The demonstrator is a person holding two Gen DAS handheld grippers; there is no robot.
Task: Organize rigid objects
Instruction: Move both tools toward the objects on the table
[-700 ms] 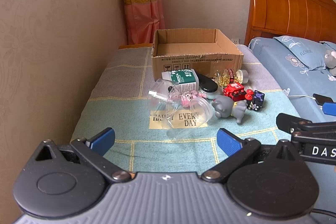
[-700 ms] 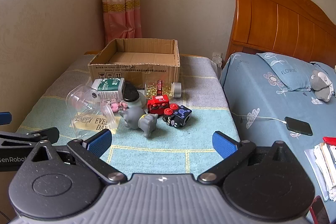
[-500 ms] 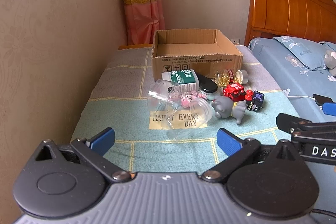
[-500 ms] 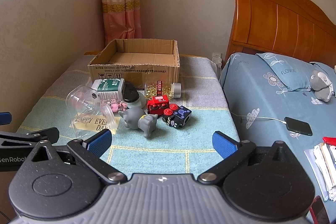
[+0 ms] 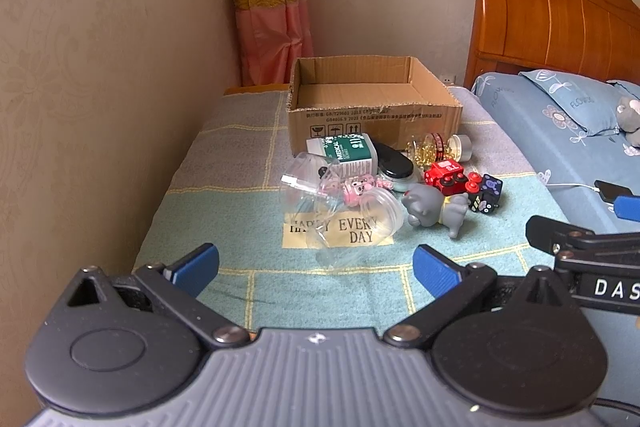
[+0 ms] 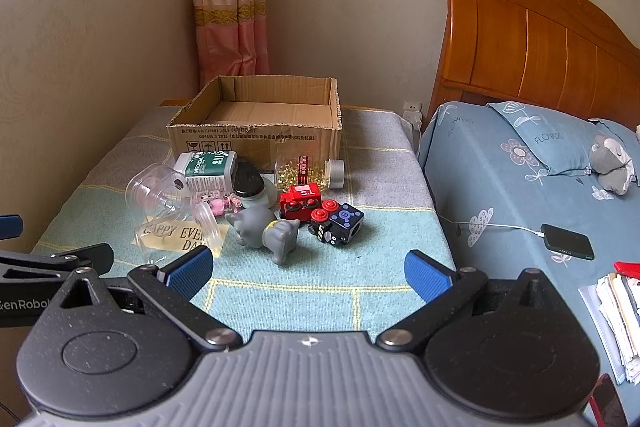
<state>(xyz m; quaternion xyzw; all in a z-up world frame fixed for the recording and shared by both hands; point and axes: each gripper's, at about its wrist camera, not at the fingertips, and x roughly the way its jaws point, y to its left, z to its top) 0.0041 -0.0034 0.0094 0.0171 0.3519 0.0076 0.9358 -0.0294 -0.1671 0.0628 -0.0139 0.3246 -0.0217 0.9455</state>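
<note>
Bed (image 6: 500, 195) with the blue flowered sheet takes up the right side, wooden headboard (image 6: 532, 43) behind it, and next to it sits the worktop (image 5: 224, 187) covered in a teal and grey checked cloth. At the far end of that is an open cardboard box (image 5: 374, 117), nothing visible inside it. All the small stuff is heaped on the cloth just in front of the box.

Going down in size: a clear plastic jar (image 6: 154, 193) lies on its side at the left of the heap, and its mouth overlaps the "HAPPY EVERY DAY" patch (image 5: 336, 231). A white medical bottle with a green label (image 5: 348, 153) lies right against the box front. A grey elephant toy (image 6: 266, 231) is tipped over near the middle. A clear bottle of yellow capsules (image 6: 306, 169) lies sideways behind it. Red toy train car (image 6: 302, 201) and a dark blue cube with red knobs (image 6: 340, 223) sit just beside each other, right of the elephant. A black-lidded little jar (image 5: 394, 167) and some tiny pink figures (image 5: 354, 189) are wedged in the middle.

Both tools hang well short of the pile. Left gripper (image 5: 316, 265) has its blue fingers (image 5: 196, 263) spread wide with nothing between them, same deal with the right gripper (image 6: 306, 269). A black phone (image 6: 566, 241) is charging on the bed.
</note>
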